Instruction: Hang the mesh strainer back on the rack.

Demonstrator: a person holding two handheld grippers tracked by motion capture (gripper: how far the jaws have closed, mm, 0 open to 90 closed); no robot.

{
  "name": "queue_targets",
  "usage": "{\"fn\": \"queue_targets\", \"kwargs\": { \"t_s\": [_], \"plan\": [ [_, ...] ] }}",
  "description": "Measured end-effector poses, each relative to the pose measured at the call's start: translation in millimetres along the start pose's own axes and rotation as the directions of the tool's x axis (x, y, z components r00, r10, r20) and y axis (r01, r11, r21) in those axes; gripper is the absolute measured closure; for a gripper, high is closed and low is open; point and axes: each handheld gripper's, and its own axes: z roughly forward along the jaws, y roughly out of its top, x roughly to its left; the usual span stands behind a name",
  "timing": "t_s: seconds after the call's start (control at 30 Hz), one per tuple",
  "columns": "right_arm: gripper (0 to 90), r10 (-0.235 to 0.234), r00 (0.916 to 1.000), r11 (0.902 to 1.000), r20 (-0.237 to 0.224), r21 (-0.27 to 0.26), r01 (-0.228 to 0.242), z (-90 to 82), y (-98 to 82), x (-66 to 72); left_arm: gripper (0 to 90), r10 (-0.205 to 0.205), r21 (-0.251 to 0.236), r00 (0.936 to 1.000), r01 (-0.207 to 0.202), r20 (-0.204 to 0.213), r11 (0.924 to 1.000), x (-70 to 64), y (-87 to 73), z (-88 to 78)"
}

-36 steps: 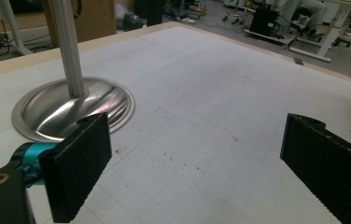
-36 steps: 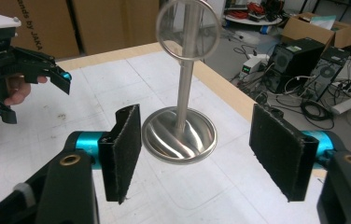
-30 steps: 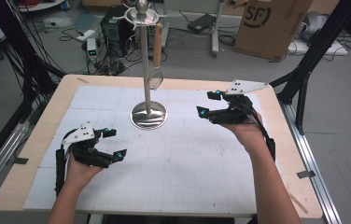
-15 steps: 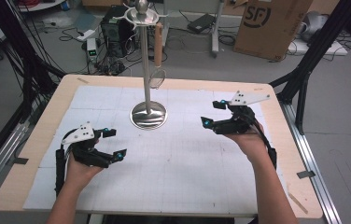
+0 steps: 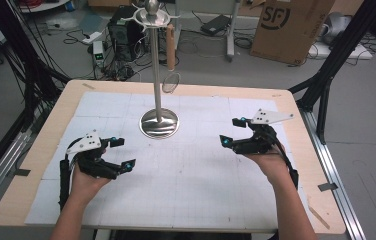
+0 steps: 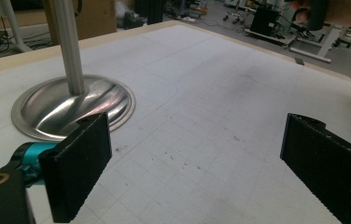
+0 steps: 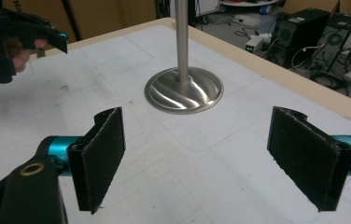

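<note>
Tools first: near the table's [image 5: 36, 165] front, the left tool [image 5: 118, 152] and right tool [image 5: 231, 132] both rest with jaws apart and empty, the right's having just been opening, while the upright steel stand [image 5: 159, 122] rises farther off between them, slightly nearer the left.

In the left gripper view the top edge is cutting off the metal stand's pole [image 6: 67, 44], and the right gripper view is cropping it too. In the high view, the small ring-shaped item [image 5: 171, 83] hanging beside the pole is staying too faint to identify.
</note>
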Motion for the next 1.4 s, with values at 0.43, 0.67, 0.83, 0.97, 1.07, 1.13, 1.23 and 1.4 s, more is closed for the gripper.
{"fn": "queue_targets", "kwargs": {
  "t_s": [0.43,0.67,0.83,0.97,1.07,1.13,1.23,1.4],
  "plan": [
    [17.0,0.043,0.999,0.9991,0.014,-0.002,-0.043,-9.3,-39.5,1.5,9.3,0.004,0.016,1.0,-0.004,0.009,0.9999,-1.2,-1.4,3.9],
    [16.8,0.047,0.9985,0.9989,0.028,0.001,-0.047,-12.5,-49.7,3.7,9.3,0.007,0.013,0.9999,-0.007,0.013,0.9999,-2.2,-1.2,3.5],
    [16.7,0.059,0.9978,0.9982,0.032,0.004,-0.059,-12.4,-57.8,3.5,9.3,0.005,0.016,1.0,-0.005,0.008,0.9999,-1.9,-1.8,3.8],
    [16.5,0.06,0.9975,0.9977,0.035,0.03,-0.061,-11.0,-60.5,3.1,9.3,0.004,0.016,0.9999,-0.004,0.011,0.9999,-2.7,-1.7,4.3],
    [16.5,0.057,0.9979,0.998,0.033,0.026,-0.057,-10.7,-59.7,4.2,9.3,0.003,0.017,1.0,-0.003,0.008,0.9999,-2.4,-1.9,4.5],
    [16.4,0.057,0.9979,0.998,0.032,0.026,-0.058,-10.2,-59.8,4.1,9.3,0.001,0.019,1.0,-0.001,0.007,0.9998,-2.2,-2.0,4.4],
    [16.4,0.056,0.9978,0.9979,0.035,0.032,-0.057,-9.3,-60.3,3.6,9.3,0.005,0.02,1.0,-0.005,0.007,0.9998,-1.9,-2.0,4.1],
    [16.5,0.056,0.9978,0.9978,0.034,0.033,-0.057,-8.3,-60.1,4.0,9.3,0.003,0.02,1.0,-0.003,0.008,0.9998,-1.6,-2.2,4.3]
  ]
}}
